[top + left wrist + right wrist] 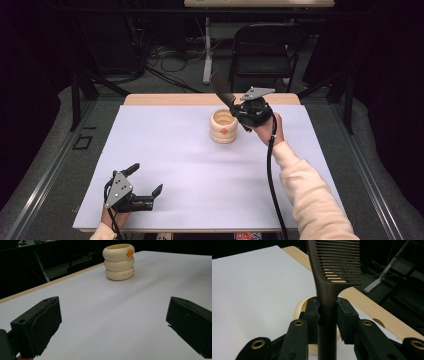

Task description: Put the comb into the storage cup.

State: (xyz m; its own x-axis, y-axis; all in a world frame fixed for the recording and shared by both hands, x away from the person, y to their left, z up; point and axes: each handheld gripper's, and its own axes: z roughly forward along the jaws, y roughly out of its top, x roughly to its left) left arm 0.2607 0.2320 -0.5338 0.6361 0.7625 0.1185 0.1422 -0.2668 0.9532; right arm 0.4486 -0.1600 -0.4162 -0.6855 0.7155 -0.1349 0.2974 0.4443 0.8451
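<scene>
A cream ribbed holder (223, 126) with an orange mark stands at the far middle of the white table sheet; it shows again as the holder (119, 261) in the left gripper view. My right gripper (239, 112) is shut on the handle of a dark comb (327, 297), held just right of and above the holder, with the comb's toothed end (220, 88) pointing up and away. The holder's rim (300, 308) peeks out behind the jaws. My left gripper (148, 182) rests open near the table's front left corner, nothing between its jaws.
The white sheet (165, 150) covers most of the wooden table, whose bare far edge (165, 99) shows beyond it. A black chair (265, 50), cables and stand legs sit on the floor behind the table.
</scene>
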